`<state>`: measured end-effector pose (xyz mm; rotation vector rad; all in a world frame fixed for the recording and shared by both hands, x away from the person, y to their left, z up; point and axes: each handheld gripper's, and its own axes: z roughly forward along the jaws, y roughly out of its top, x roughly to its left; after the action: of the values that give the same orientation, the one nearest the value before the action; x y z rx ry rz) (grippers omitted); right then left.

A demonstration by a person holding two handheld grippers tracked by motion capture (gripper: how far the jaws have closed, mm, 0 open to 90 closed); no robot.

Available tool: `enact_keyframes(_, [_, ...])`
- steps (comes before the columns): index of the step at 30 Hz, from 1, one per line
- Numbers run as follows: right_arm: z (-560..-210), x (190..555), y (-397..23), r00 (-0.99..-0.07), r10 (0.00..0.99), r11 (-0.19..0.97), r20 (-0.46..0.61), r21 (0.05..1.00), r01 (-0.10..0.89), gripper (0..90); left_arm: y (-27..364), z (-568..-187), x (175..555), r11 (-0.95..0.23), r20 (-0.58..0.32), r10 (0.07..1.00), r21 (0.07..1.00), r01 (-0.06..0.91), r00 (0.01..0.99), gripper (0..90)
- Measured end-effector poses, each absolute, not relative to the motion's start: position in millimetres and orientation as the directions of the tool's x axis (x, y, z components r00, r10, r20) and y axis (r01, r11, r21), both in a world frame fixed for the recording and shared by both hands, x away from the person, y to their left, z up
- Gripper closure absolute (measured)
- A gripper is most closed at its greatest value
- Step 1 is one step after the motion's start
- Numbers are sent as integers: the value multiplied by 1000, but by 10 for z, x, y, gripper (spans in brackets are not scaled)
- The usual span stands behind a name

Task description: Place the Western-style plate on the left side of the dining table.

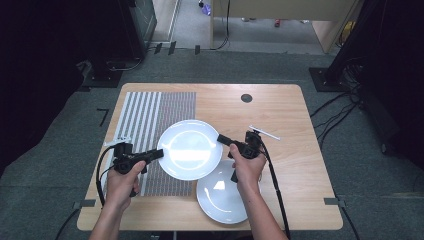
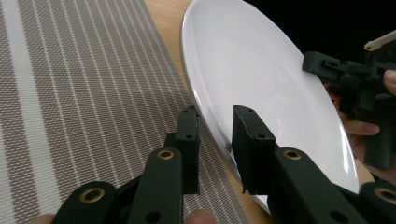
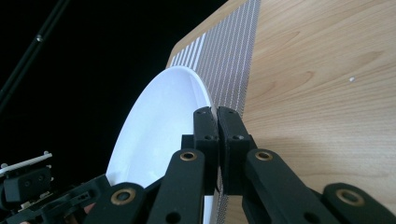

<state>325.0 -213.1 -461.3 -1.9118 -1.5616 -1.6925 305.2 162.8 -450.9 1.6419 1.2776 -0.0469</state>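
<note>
your left gripper has the white plate by its rim: in the left gripper view the edge of the plate runs between the two black jaws, one jaw under the rim on the mat side and the other over the plate's upper face, both pressed onto it. your right gripper pinches the opposite rim of the same plate; in the right gripper view its jaws stand almost together with the thin edge of the plate clamped between them. so the plate hangs between your two grippers, just beyond each set of fingertips, tilted in both gripper views and clear of the surface below.

under the plate's left part, below your left gripper, lies the striped placemat, its brown and white lines running past the left jaw in the left gripper view. in the right gripper view the same mat shows beyond the jaws, with the bare wooden table to the right of them.

a second white plate lies flat on the table, just below your right hand and partly under the edge of the held plate. a thin white stick lies on the wood just past your right gripper. your left hand sits at the mat's near edge.
</note>
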Motion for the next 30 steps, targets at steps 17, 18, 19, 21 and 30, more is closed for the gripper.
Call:
enact_keyframes(17, [-4610, 3636, -1801, -189, 565, -418, 803, 476, 774, 886, 1905, -4535, 3222, 154, -566, 735, 676, 720, 374, 736])
enact_keyframes(18, [-4613, 3658, -1785, -187, 564, -418, 804, 473, 775, 886, 1916, -4543, 3235, 157, -566, 737, 675, 721, 370, 736])
enact_keyframes(19, [-4616, 3680, -1771, -186, 562, -416, 806, 470, 779, 886, 1926, -4552, 3249, 159, -565, 740, 674, 721, 365, 736])
enact_keyframes(21, [-4632, 3728, -1743, -187, 562, -411, 806, 469, 782, 886, 1943, -4565, 3274, 172, -562, 748, 678, 715, 353, 736])
enact_keyframes(30, [-4759, 3983, -1533, -191, 562, -378, 805, 455, 806, 885, 2096, -4644, 3359, 210, -548, 783, 678, 704, 295, 738])
